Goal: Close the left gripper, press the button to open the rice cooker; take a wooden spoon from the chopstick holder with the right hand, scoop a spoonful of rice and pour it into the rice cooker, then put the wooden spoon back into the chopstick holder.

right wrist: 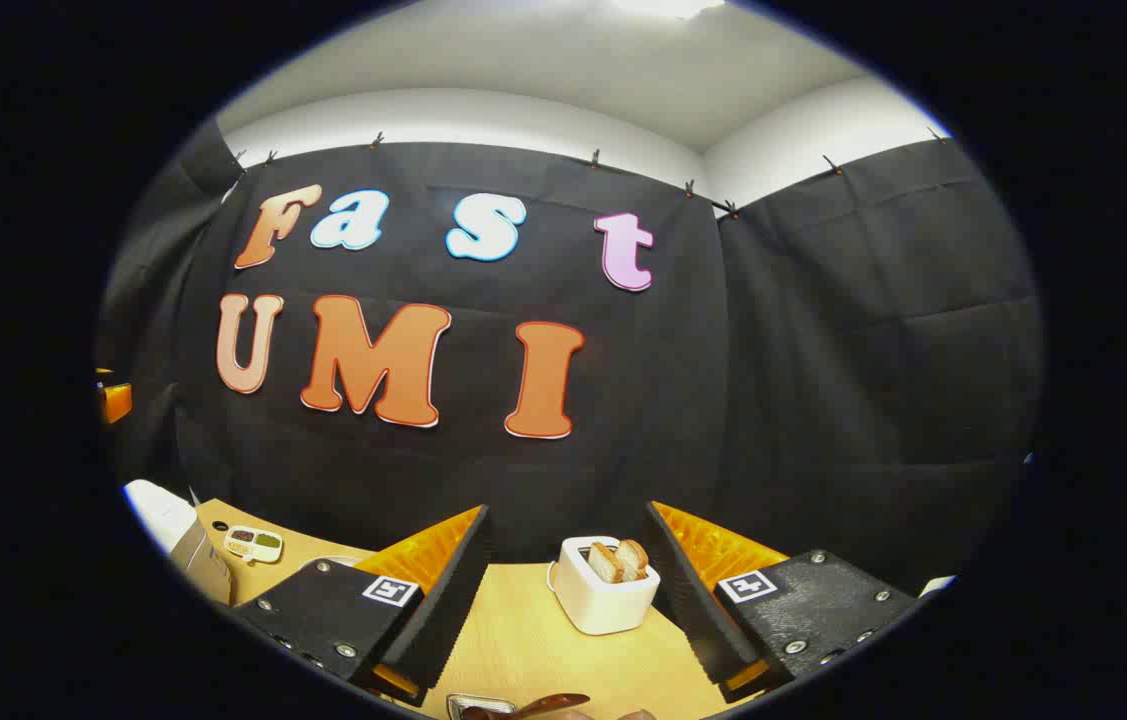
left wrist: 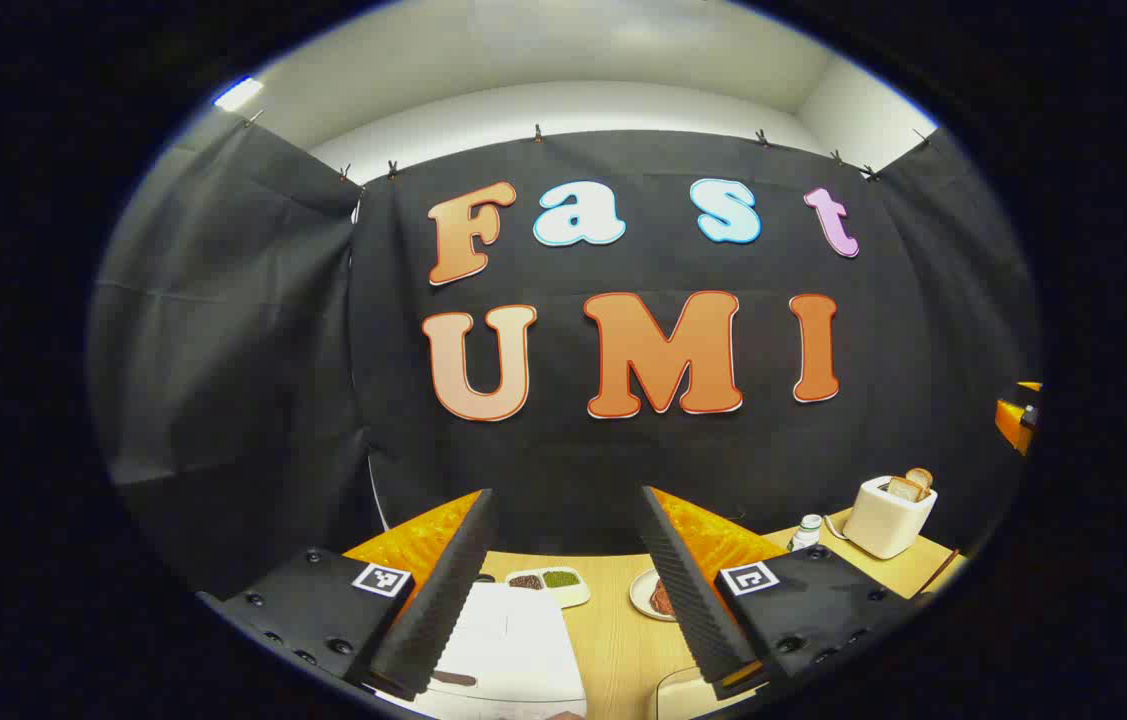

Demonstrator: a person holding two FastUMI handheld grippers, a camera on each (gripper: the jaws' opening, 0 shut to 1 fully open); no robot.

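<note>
Both grippers up over the table, jaws spread, nothing pinched.
Left gripper (left wrist: 563,580) above the white rice cooker (left wrist: 508,650); right gripper (right wrist: 568,590) facing the toaster (right wrist: 605,590); wooden spoon (right wrist: 538,706) just below at the frame's bottom edge.

— What stands ahead of the left gripper (left wrist: 563,590)?

— Its fingers are spread, and the white rice cooker (left wrist: 508,650) sits low between them at the bottom of the frame. Past it, bare surface (left wrist: 613,630) runs back to a small tray (left wrist: 548,582) and a plate (left wrist: 651,596) near the wall.

— And the right gripper (right wrist: 568,600)?

— A toaster (right wrist: 603,595) with bread stands in the gap between its spread fingers, lower centre. Light wood surface (right wrist: 523,650) lies open in front of it.
</note>
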